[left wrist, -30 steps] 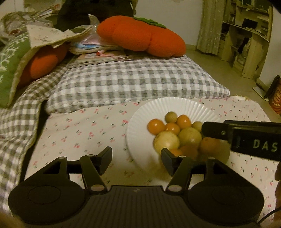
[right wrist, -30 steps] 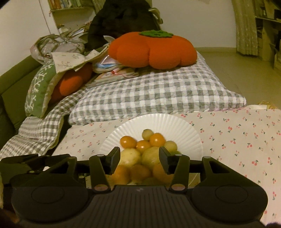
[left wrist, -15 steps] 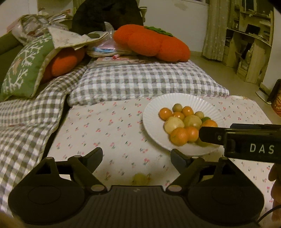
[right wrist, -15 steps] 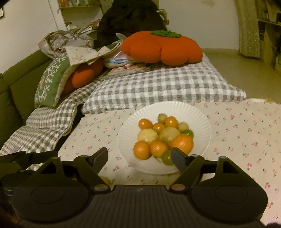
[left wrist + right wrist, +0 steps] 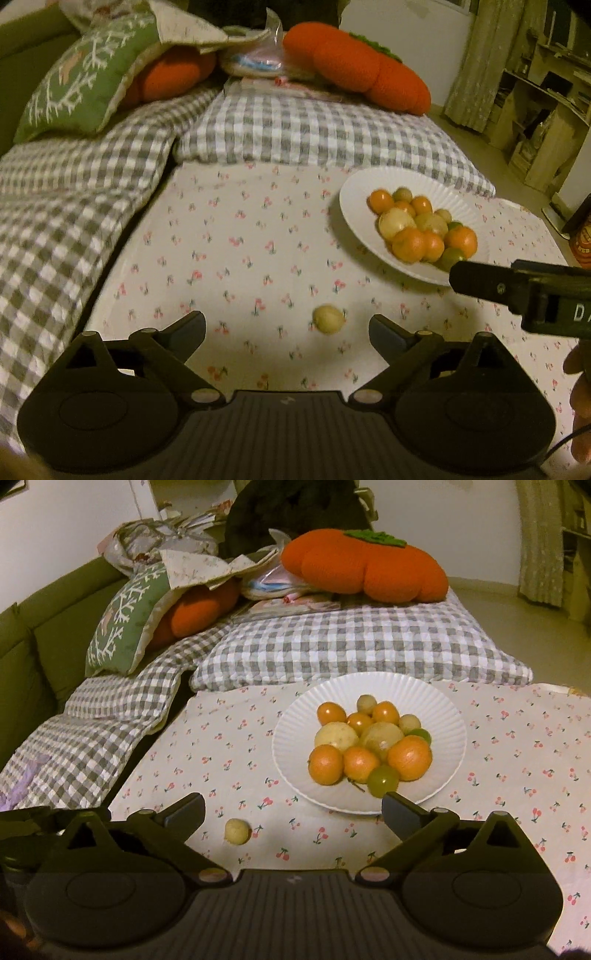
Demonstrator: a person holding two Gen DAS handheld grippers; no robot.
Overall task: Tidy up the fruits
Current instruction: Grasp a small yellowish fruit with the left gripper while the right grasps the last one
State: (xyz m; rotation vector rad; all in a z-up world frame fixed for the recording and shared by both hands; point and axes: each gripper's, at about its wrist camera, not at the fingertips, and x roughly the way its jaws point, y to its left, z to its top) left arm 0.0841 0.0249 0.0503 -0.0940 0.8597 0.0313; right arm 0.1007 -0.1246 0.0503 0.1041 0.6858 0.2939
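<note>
A white fluted plate (image 5: 295, 723) (image 5: 354, 192) on the cherry-print cloth holds a heap of fruit (image 5: 369, 742) (image 5: 421, 229): orange, pale yellow and green pieces. One small pale yellow fruit (image 5: 328, 319) (image 5: 236, 831) lies alone on the cloth, short of the plate. My left gripper (image 5: 287, 325) is still opening, nothing between its fingers; the loose fruit lies just ahead, toward the right finger. My right gripper (image 5: 293, 805) is also opening and empty, with the plate's near rim beyond its tips. The right gripper's finger (image 5: 517, 288) juts in from the right in the left wrist view.
A grey checked cushion (image 5: 351, 646) lies behind the plate, with an orange pumpkin pillow (image 5: 365, 568) and a green pillow (image 5: 125, 624) piled further back. A checked quilt (image 5: 62, 214) drapes the left side. Shelves (image 5: 546, 110) stand far right. A hand (image 5: 581, 398) shows at the right edge.
Both grippers have drawn back from the plate and opened wide. The left one shifted left, and a small pale fruit now lies alone on the cloth in front of it.
</note>
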